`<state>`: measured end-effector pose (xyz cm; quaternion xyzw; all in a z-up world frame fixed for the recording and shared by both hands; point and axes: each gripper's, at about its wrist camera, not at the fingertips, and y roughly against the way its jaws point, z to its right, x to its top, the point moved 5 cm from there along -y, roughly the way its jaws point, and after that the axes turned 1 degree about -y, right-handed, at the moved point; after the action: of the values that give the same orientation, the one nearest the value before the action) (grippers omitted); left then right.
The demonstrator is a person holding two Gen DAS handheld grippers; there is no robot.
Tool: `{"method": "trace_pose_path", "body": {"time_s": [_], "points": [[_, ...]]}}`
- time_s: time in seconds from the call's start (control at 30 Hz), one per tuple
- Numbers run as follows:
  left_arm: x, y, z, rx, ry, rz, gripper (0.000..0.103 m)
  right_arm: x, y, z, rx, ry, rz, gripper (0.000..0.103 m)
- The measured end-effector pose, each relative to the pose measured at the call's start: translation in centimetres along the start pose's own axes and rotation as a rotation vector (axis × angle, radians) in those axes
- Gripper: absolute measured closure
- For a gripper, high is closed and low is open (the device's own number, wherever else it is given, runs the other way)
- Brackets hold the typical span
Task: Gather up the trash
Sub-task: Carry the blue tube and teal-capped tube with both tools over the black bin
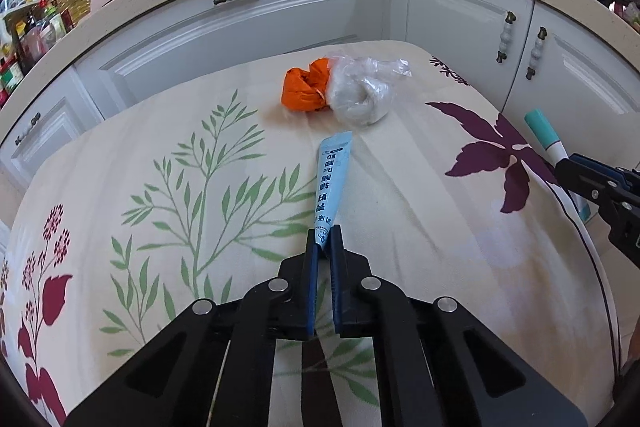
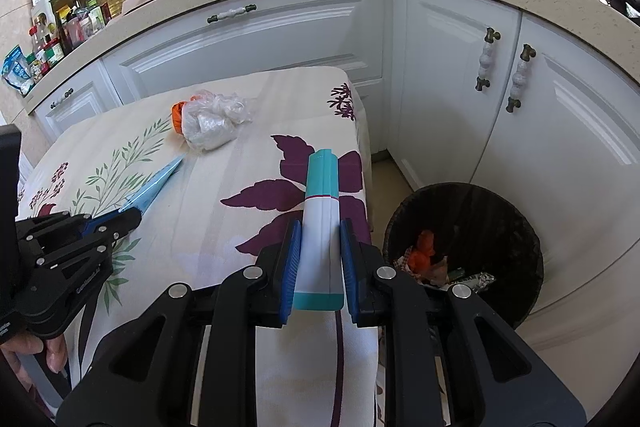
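Grippers clamped on trash over a floral-clothed table.

Left gripper (image 1: pixel 325 237) has its jaws pinched nearly together on the near end of a light blue sachet (image 1: pixel 332 183), whose far end lies on the tablecloth (image 1: pixel 160 187) pointing toward a crumpled orange wrapper (image 1: pixel 304 89) and a clear plastic bag (image 1: pixel 360 95) that touch each other near the table's far edge. Right gripper (image 2: pixel 318 259) holds a white and teal tube (image 2: pixel 322 219) between its blue pads (image 2: pixel 292 267), lengthwise, above the table's right corner. Beside that corner, on the floor, a dark waste bin (image 2: pixel 500 227) stands open with scraps inside, in front of white cabinet doors (image 2: pixel 560 131).
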<state>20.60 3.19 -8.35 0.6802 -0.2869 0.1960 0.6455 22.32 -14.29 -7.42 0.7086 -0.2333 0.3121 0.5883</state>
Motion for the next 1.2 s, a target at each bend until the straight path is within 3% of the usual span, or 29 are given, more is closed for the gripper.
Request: {"method": "trace_pose_path", "body": {"time_s": [0.33, 0.63, 1.2], "points": [[-1.1, 2.1, -0.5, 0.021, 0.066, 0.043, 0.098, -0.3, 1.4, 0.3, -0.002, 0.000, 0.026, 0.083], [-0.1, 4.7, 0.4, 0.009, 0.085, 0.108, 0.098, -0.1, 3.3, 2.4, -0.028, -0.023, 0.065, 0.083], [3.6, 6.8, 8.5, -0.095, 0.019, 0.200, 0.098, 0.2, 6.1, 10.1, -0.135, -0.106, 0.128, 0.083]]}}
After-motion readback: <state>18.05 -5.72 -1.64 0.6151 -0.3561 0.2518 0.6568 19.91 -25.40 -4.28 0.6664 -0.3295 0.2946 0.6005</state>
